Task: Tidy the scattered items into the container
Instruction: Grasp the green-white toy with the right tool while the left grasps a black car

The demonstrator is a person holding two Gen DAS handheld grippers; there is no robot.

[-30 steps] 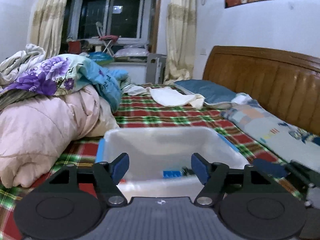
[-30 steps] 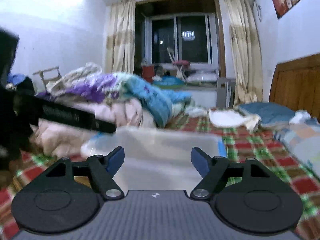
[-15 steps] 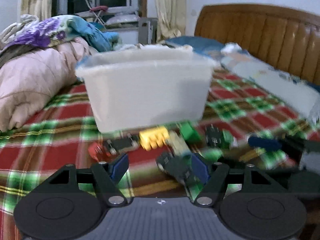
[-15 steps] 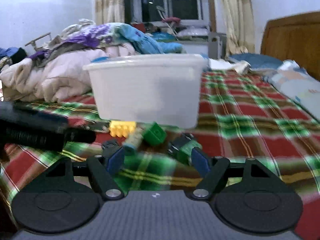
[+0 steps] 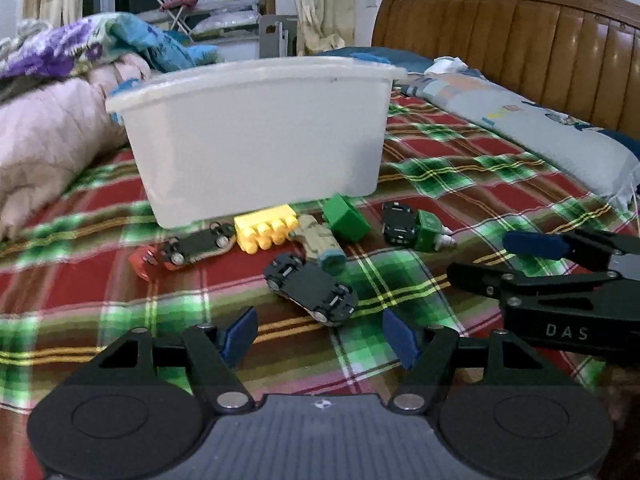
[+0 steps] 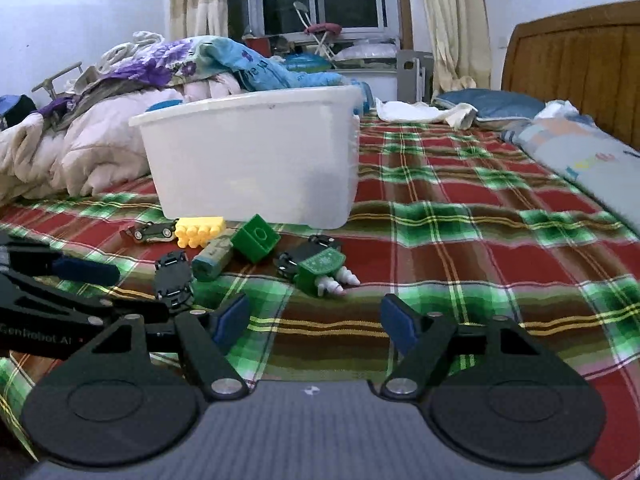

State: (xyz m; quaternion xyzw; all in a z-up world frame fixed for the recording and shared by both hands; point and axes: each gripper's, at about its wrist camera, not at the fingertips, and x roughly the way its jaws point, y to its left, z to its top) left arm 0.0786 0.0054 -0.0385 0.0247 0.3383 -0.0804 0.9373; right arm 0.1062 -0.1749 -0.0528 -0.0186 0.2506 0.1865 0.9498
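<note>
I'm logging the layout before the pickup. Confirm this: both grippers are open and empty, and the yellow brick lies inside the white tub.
One detail is wrong. The yellow brick lies on the plaid bedspread in front of the white tub, as the left wrist view shows. The left gripper and right gripper are open and empty.

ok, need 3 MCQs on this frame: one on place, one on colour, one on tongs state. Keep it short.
1. Where is the yellow brick?
A. inside the white bin
B. on the plaid blanket in front of the white bin
C. on the pillow

2. What colour is the cube right of it?
A. green
B. blue
C. orange

3. How are the left tongs?
A. shut on a car
B. shut, holding nothing
C. open, holding nothing

Key: 1 B, it lies at the white bin's base on the plaid blanket; 2 A, plainly green; 3 C, blue pads apart, nothing between.
</note>
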